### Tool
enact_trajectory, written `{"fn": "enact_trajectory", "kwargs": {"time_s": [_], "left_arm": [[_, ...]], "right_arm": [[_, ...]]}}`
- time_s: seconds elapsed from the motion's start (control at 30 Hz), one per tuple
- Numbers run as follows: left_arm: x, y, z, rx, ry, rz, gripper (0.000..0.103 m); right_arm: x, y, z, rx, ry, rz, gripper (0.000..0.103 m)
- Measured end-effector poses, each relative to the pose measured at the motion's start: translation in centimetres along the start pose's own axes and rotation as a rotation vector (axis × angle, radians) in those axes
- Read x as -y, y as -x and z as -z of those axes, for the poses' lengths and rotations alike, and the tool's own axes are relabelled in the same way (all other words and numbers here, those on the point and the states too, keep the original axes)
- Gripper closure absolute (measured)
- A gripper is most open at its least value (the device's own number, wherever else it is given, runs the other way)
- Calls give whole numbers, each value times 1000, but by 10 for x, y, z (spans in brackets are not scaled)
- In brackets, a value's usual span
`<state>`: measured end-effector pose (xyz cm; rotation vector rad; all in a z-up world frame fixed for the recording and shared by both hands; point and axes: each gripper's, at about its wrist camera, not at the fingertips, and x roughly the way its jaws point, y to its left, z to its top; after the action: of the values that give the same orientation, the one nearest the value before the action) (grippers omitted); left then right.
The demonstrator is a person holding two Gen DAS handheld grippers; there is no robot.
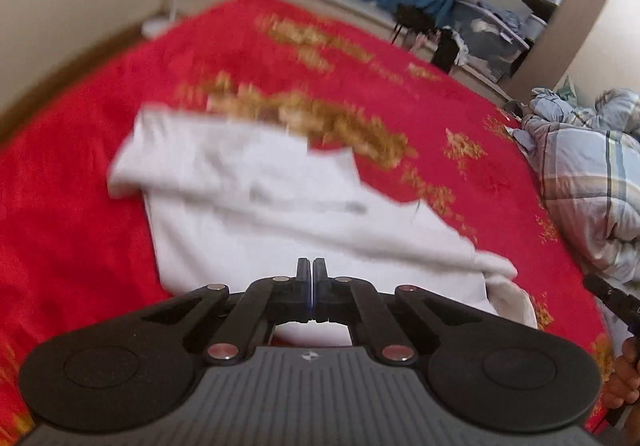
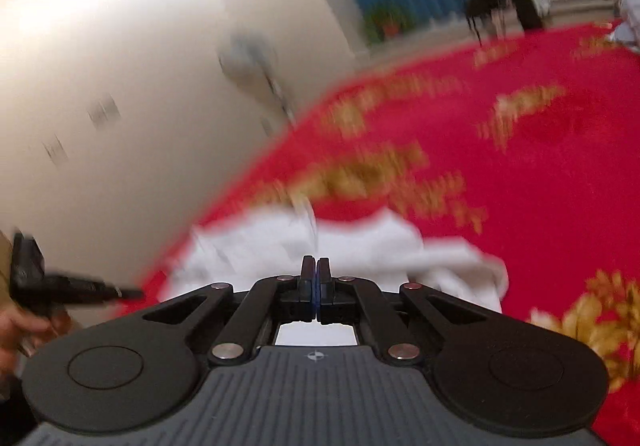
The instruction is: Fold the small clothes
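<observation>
Garment (image 1: 280,213) – white, small, on red bedspread (image 1: 72,205), partly folded, one flap over body. Left gripper (image 1: 311,270) and right gripper (image 2: 315,270) fingers together above near hem; can't tell if cloth pinched. Approx halfway – more folds left.

Bed surface: red blanket with gold floral pattern.
Red blanket (image 1: 72,205) covers the bed. White garment (image 1: 280,213) lies on it, partly folded, one edge rumpled. Plaid blue-grey quilt (image 1: 592,173) is bunched at the bed's right edge, apart from the garment. Both views motion-blurred.
</observation>
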<state>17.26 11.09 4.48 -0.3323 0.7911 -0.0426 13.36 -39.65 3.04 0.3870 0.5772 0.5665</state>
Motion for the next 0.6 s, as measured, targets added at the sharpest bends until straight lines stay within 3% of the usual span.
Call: {"fn": "enact_trajectory", "kwargs": {"time_s": [0.1,0.2,0.23,0.27,0.3,0.33,0.37,0.5,0.53,0.6], "left_arm": [[9,-32,-19,-61,12,68,102],[9,-51,-9,-101,59,28,101],[9,-50,-2,-118,41,52,98],[8,-49,5,-128,19,70,91],[7,-44,15,-134,-11,77,80],[4,-42,22,-139,-30,75,73],[0,-40,31,-148,-46,72,62],[-20,-50,59,-196,-65,80,36],[-25,-55,64,-198,-52,80,33],[-36,-67,66,-233,9,89,28]], "right_arm": [[14,-5,-2,22,-31,126,102],[26,-43,15,-122,-13,247,97],[27,-53,21,-169,10,267,84],[27,-67,31,-232,43,281,75],[27,-77,38,-278,65,285,58],[26,-85,44,-314,94,299,53],[23,-95,50,-345,139,322,53],[20,-118,66,-435,271,442,47],[22,-123,67,-453,280,485,41],[21,-124,67,-457,281,517,38]]}}
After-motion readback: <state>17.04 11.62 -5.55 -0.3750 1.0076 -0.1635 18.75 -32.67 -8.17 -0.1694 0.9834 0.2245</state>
